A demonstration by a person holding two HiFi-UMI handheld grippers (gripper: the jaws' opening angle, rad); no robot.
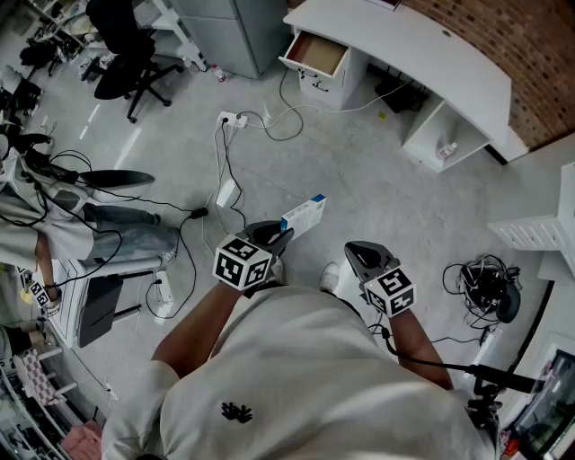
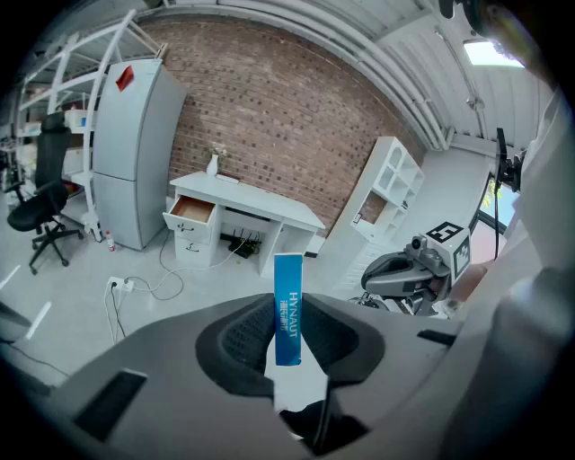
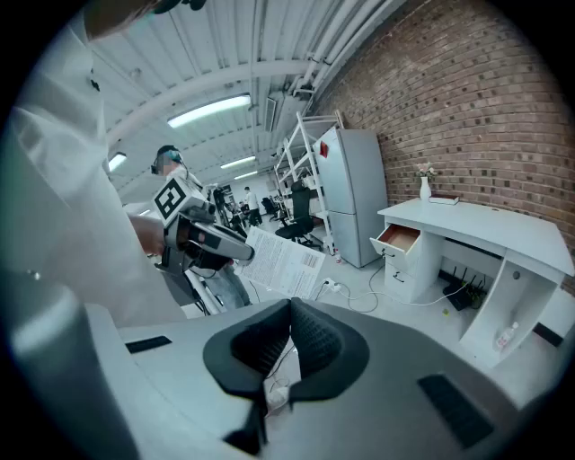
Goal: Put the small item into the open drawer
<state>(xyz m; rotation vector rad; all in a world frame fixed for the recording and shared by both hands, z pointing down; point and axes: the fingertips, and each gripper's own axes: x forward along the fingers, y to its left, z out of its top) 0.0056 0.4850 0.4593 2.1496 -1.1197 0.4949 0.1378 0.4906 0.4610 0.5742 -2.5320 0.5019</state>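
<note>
A small blue and white box sticks up out of my left gripper, which is shut on its lower end. In the left gripper view the box stands upright between the pads. My right gripper hangs beside it to the right, shut with nothing in it; its pads meet in the right gripper view. The open drawer is far ahead across the floor, at the left end of the white desk. The drawer shows a wooden inside, seen too from the right gripper.
A power strip with cables lies on the floor between me and the desk. A black office chair and a grey cabinet stand at the back left. A white shelf unit and a cable bundle are at the right.
</note>
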